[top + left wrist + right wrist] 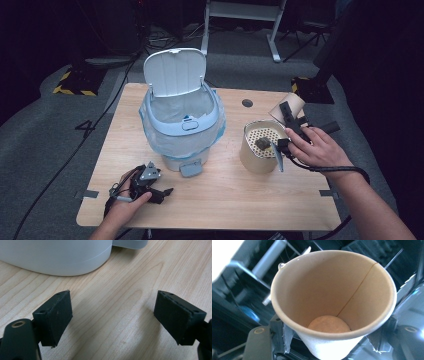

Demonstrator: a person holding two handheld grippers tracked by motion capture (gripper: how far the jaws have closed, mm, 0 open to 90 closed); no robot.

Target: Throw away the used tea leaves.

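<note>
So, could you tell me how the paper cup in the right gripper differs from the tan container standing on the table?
The paper cup is held off the table, tipped on its side in the right gripper; the tan container stands upright on the table. The cup is narrower and empty; the container is wider, with a perforated insert and a dark lump on it. Both are tan, round and open-topped.
</note>
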